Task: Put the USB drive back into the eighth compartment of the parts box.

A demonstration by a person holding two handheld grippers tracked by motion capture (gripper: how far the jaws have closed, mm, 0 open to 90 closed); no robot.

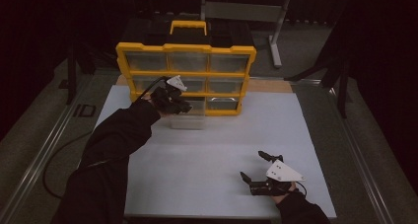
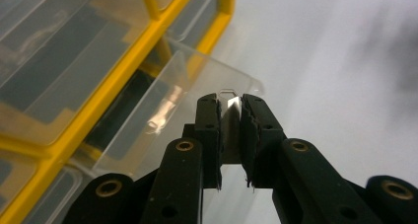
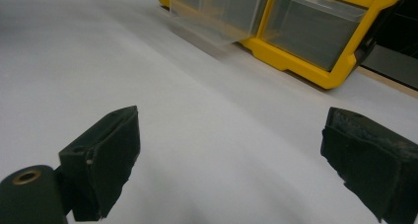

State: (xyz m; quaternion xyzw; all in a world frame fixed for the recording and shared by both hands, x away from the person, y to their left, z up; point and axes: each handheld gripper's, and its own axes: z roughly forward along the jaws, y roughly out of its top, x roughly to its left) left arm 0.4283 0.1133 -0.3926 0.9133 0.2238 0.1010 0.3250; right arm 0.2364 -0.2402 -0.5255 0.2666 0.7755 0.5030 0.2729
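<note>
Drawer (image 1: 187, 116), clear, drawn partway from the bottom row of the yellow cabinet (image 1: 186, 49), its front tab pinched between the closed jaws of the left gripper (image 1: 183, 107). Step: extraction. Next move, judged: a straight, level pull. Right gripper (image 1: 252, 166) rests wide open, empty, on the table (image 1: 212, 150).

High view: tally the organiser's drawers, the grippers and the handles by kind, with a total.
Clear drawers: 9, one pulled partly out
Grippers: 2, left gripper and right gripper
Yellow handle: 1
Total: 12
</note>
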